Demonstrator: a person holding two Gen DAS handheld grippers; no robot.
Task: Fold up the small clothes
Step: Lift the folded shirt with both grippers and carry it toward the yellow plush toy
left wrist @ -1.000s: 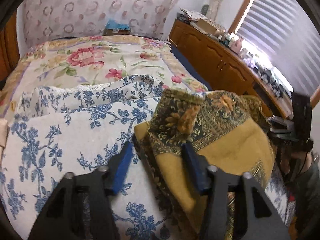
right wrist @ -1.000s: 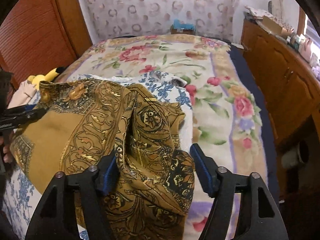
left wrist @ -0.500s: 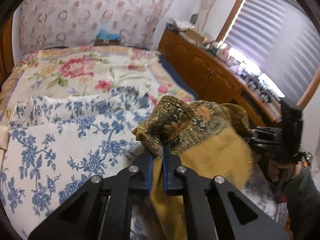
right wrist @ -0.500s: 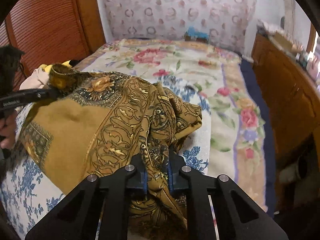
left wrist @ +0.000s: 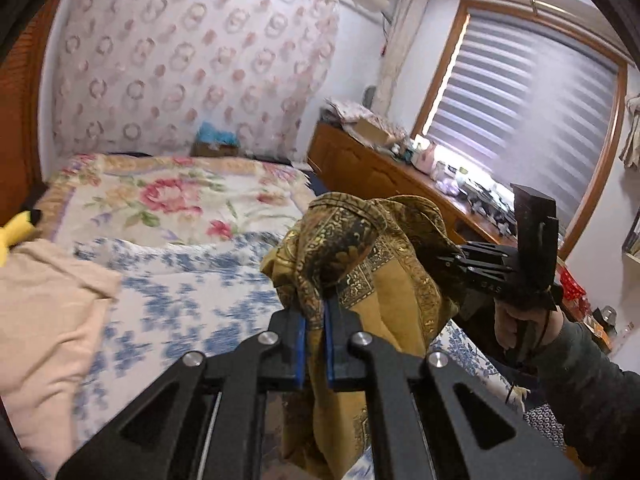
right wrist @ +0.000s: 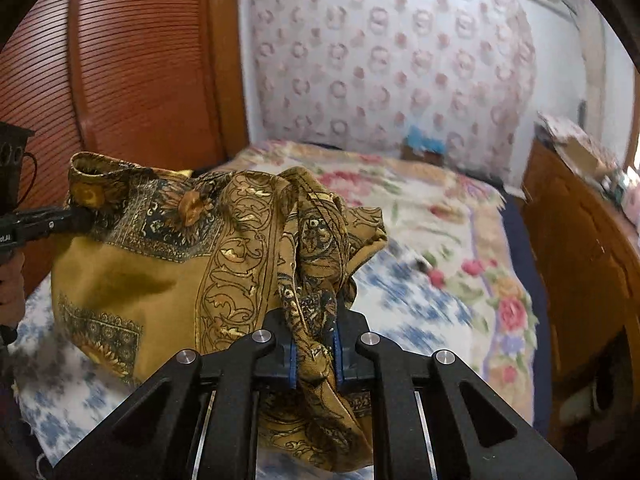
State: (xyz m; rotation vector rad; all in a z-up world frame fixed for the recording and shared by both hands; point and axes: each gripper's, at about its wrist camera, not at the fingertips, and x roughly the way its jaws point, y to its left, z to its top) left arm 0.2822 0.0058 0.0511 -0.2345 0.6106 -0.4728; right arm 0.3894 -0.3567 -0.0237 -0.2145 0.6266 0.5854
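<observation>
A mustard-gold patterned cloth [left wrist: 400, 292] [right wrist: 152, 276] hangs lifted above the bed, stretched between both grippers. My left gripper [left wrist: 316, 320] is shut on one bunched corner of it. My right gripper [right wrist: 314, 332] is shut on another gathered edge. In the left wrist view the right gripper's body [left wrist: 492, 268] shows at the far side of the cloth, held by a hand [left wrist: 520, 328]. In the right wrist view the left gripper [right wrist: 76, 216] pinches the cloth's far left corner. The lower part of the cloth droops toward the bed.
Below lies a blue-and-white floral sheet [left wrist: 172, 300] [right wrist: 408, 308] over a rose-patterned bedspread [left wrist: 168, 196]. A beige garment [left wrist: 44, 312] and a yellow toy [left wrist: 16, 232] lie at the left. A wooden dresser [left wrist: 384, 176] [right wrist: 584, 248] with clutter runs along the right; a wooden shutter door [right wrist: 112, 76] stands left.
Both grippers shut on the gold cloth, which lay on the bed, and lifted it up off the sheet. The views now tilt higher, showing more wall and window.
</observation>
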